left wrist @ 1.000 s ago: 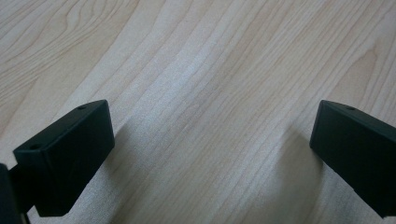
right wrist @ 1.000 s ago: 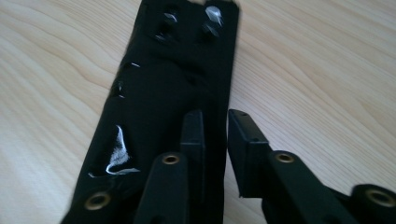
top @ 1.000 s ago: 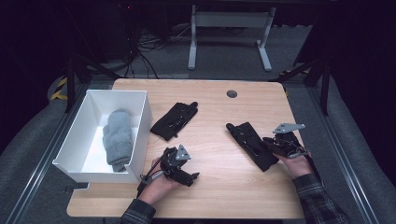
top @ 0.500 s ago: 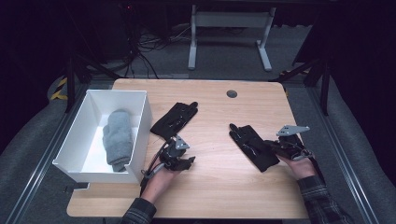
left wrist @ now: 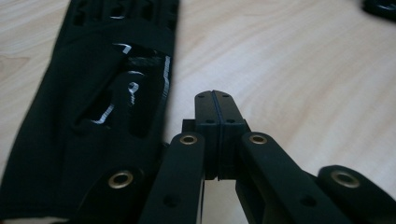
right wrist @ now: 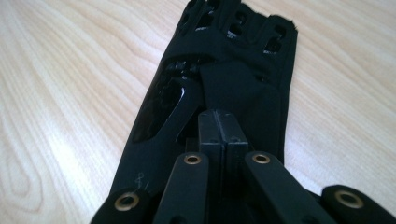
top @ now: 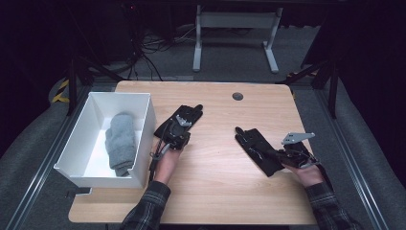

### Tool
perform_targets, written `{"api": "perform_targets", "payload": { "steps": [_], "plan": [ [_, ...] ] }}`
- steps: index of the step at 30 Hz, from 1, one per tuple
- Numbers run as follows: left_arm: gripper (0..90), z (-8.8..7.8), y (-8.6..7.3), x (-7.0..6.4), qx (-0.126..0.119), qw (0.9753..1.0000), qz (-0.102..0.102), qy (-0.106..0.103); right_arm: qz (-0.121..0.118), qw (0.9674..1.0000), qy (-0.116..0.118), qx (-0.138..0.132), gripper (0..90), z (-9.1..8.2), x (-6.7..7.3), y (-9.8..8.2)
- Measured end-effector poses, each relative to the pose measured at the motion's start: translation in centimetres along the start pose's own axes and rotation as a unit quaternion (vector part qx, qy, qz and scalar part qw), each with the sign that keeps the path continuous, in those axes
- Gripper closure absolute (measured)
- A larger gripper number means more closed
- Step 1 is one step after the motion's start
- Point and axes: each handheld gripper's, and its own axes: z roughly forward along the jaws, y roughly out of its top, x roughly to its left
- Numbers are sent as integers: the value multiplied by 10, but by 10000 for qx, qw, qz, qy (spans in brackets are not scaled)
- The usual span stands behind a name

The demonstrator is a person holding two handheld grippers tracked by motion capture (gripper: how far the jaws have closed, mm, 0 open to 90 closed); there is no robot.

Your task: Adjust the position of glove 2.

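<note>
Two black gloves lie on the wooden table. My left gripper hovers over the left glove. In the left gripper view the jaws have just been closing and stand shut with nothing between them, over bare wood just right of that glove. My right gripper sits at the near end of the right glove. Its pads are pressed together on top of the glove's wrist end. Whether they pinch fabric I cannot tell.
A white box stands at the table's left edge with a grey mitten inside. A round cable hole is near the far edge. Bare wood lies between the two gloves and along the front edge.
My left gripper moved away from the front edge to the left black glove, and its jaws closed. The right gripper and its glove stayed where they were.
</note>
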Motion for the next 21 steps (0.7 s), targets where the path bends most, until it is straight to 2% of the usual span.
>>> {"api": "perform_targets", "payload": {
  "steps": [2, 4, 5, 8, 10, 15, 21],
  "plan": [
    [900, 7, 6, 7, 0, 9999, -85, 56, -8, 10000, 42, 27, 900, -1, 0, -3],
    [900, 13, 10, 12, 61, 9997, -22, 217, -5, 10000, 70, 48, 900, -2, 0, -6],
    [900, 16, 11, 14, 18, 9996, -52, 295, -12, 10000, 82, 50, 900, -2, -1, -7],
    [900, 27, 13, 24, 172, 9990, -148, 376, -13, 9999, 94, 51, 900, -3, -1, -8],
    [900, 34, 13, 27, 322, 9987, -159, 366, -17, 9999, 86, 52, 900, -3, -2, -8],
    [900, 37, 12, 28, 352, 9988, -197, 277, -22, 10000, 78, 51, 900, -3, -2, -8],
    [900, 31, 5, 21, 357, 9992, -181, -72, -44, 10000, 70, 56, 900, -3, -1, -8]
  ]
}}
